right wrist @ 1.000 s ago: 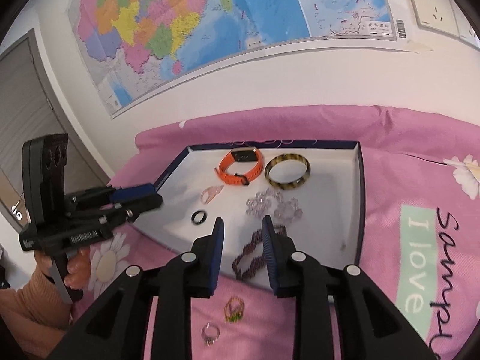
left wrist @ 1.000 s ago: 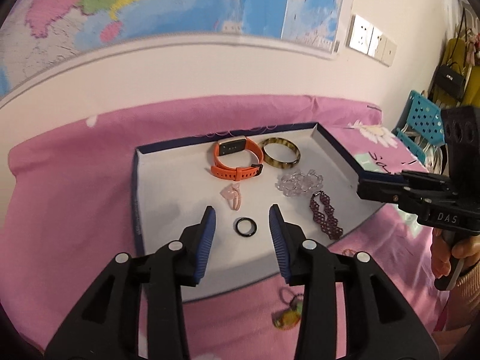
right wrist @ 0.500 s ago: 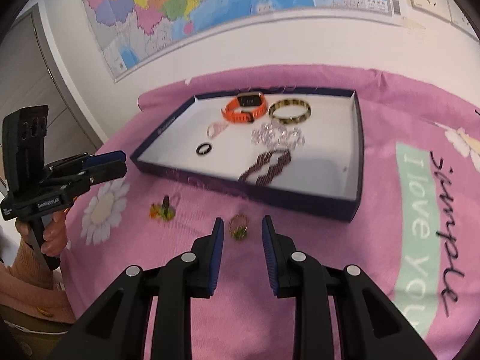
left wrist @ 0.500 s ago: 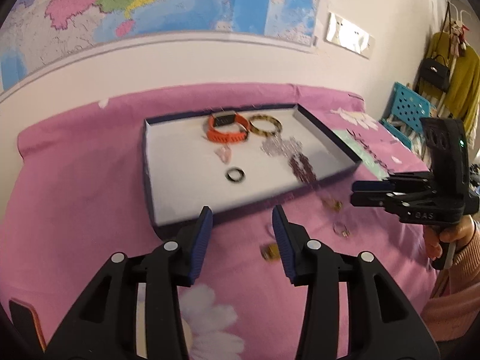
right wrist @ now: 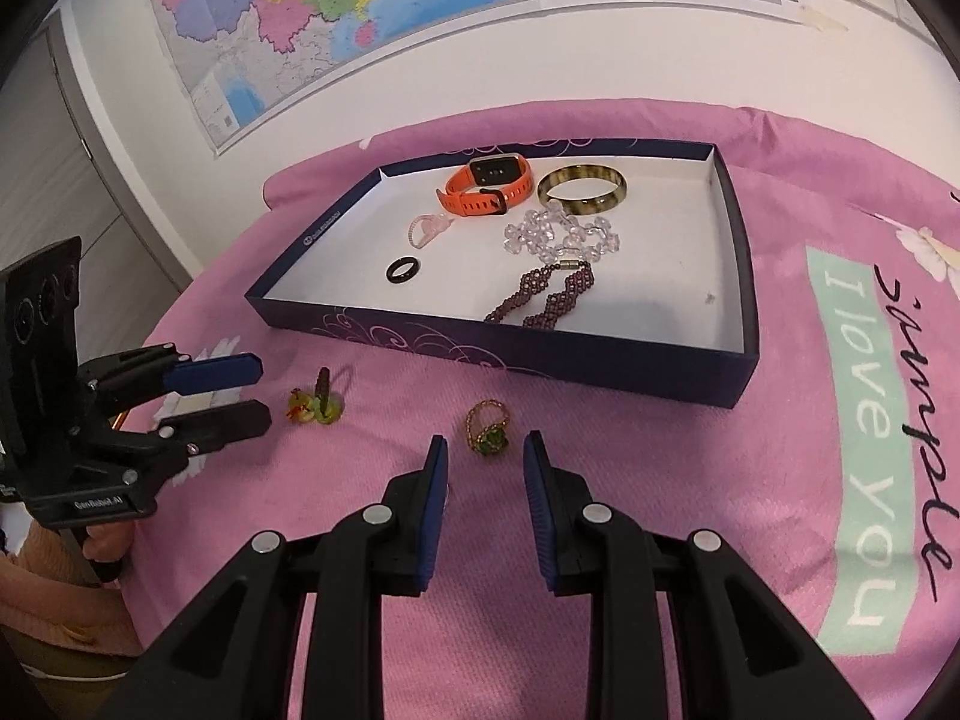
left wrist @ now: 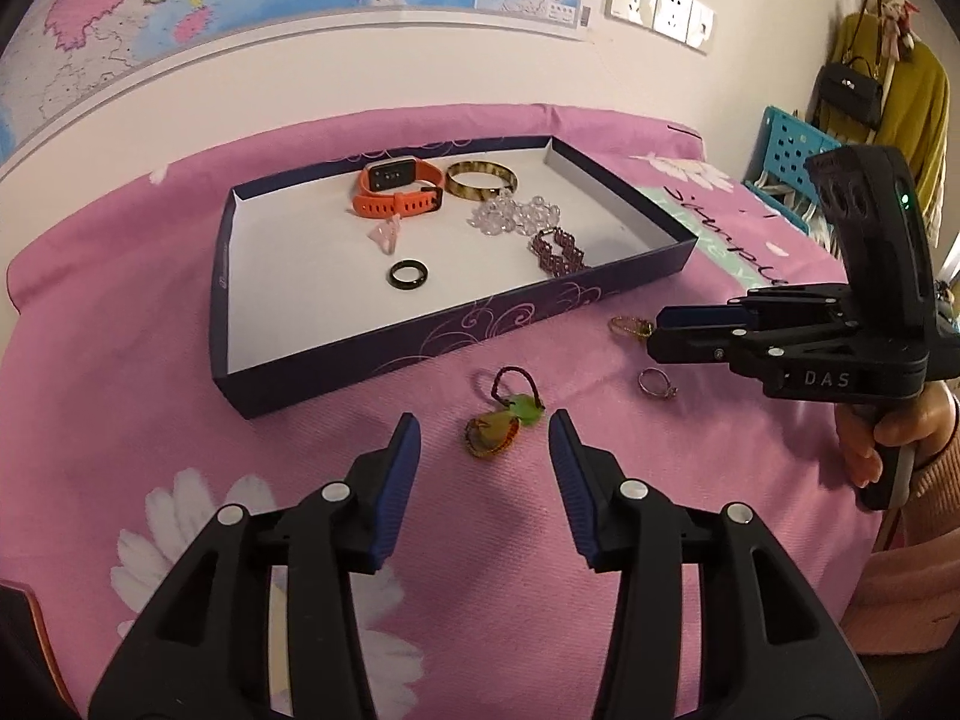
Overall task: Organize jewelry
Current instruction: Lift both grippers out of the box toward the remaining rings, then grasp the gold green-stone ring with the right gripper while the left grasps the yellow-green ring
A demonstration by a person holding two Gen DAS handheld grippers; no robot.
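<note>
Pink woven cloth (right wrist: 690, 480), printed "simple" and "I love you", covers the counter. Navy card tray (right wrist: 540, 354) with scrollwork, white inside, at 12 o'clock; it holds an orange strap watch (right wrist: 486, 186) and a glossy bangle (right wrist: 582, 189).

My right tongs (right wrist: 485, 468) marked "DAS", part open, empty, a beaded wire ring (right wrist: 487, 429) just ahead.

My left tongs (left wrist: 483, 441) just widened, empty; yellow-green ring (left wrist: 501, 423) between the tips.

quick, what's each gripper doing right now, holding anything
left gripper: open, jaws just opening, empty, above the green-charm ring.
right gripper: open, empty, beaded ring ahead.
</note>
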